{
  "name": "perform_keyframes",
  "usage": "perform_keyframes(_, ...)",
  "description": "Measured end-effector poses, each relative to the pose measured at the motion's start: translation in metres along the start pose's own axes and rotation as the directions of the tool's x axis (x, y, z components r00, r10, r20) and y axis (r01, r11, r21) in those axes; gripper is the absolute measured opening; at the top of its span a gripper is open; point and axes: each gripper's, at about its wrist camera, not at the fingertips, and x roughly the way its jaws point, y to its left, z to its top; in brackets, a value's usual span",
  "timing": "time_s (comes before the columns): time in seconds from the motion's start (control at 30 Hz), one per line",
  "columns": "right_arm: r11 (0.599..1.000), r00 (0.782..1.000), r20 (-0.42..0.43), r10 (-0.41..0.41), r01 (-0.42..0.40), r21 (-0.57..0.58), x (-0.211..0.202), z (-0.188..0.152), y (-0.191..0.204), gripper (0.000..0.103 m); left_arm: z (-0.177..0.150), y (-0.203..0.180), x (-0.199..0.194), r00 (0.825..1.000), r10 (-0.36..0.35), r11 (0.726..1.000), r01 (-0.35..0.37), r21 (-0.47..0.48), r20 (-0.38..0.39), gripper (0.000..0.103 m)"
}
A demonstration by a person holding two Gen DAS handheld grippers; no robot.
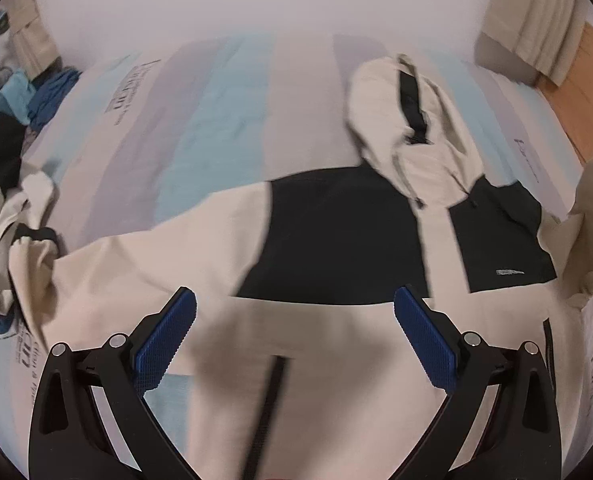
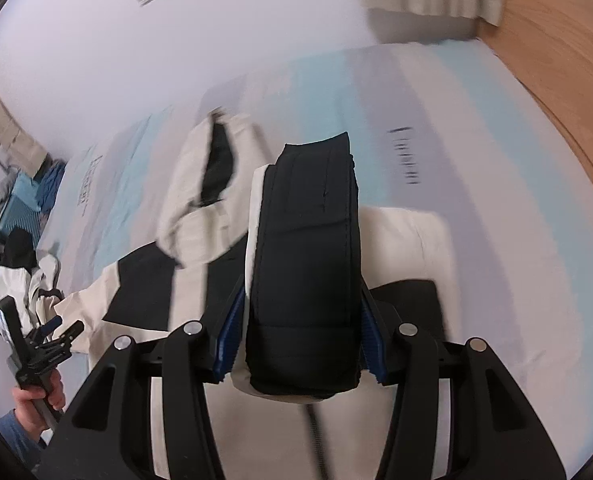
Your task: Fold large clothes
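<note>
A cream-and-black hooded jacket lies spread across a bed covered in a pale blue-and-lilac striped sheet, its hood turned up toward the wall and one sleeve stretched toward the left. The left gripper hovers just above the garment's cream lower half, its blue-padded fingers spread wide with nothing between them. In the right wrist view, the right gripper pinches a black-trimmed cuff of the jacket, the fabric bunched thick between the two pads and lifted clear of the bed; the rest of the jacket trails away below it. The same view catches the left gripper at the lower left, gripped by a person's hand in a blue sleeve. A heap of other clothes sits at the left edge of the bed, with blue items piled beyond it near the wall. Cream curtains hang at the upper right above a wooden floor. Both views are blurred.
</note>
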Motion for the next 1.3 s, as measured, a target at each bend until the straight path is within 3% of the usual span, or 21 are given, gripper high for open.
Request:
perform_keyframes(0.37,0.986,0.984,-0.128,0.125,-0.138,-0.096,0.082,-0.048,0.202,0.048,-0.008,0.099,-0.007,0.999,0.028,1.000,-0.028,-0.012,0.040,0.097)
perform_keyframes(0.6,0.977,0.974,-0.189,0.122,-0.151,-0.149,0.135,-0.066,0.285,0.047,-0.025,0.161,-0.003,0.998,0.055,0.996,-0.053,-0.068,0.024,0.097)
perform_keyframes(0.9,0.969,0.963,-0.269,0.033,-0.097,-0.229,0.192,-0.097,0.322,0.037,-0.045,0.227,0.008,0.996,0.093,0.987,-0.093,-0.132,-0.002,0.097)
perform_keyframes(1.07,0.972,0.954,-0.300,0.023,-0.092,-0.215,0.209,-0.116,0.330,0.030,-0.051,0.252,0.010,0.994,0.111,0.982,-0.110,-0.152,-0.003,0.097)
perform_keyframes(1.3,0.976,0.953,-0.296,0.066,-0.123,-0.178,0.210,-0.133,0.354,0.034,-0.053,0.281,0.009,0.992,0.123,0.976,-0.120,-0.183,0.006,0.097)
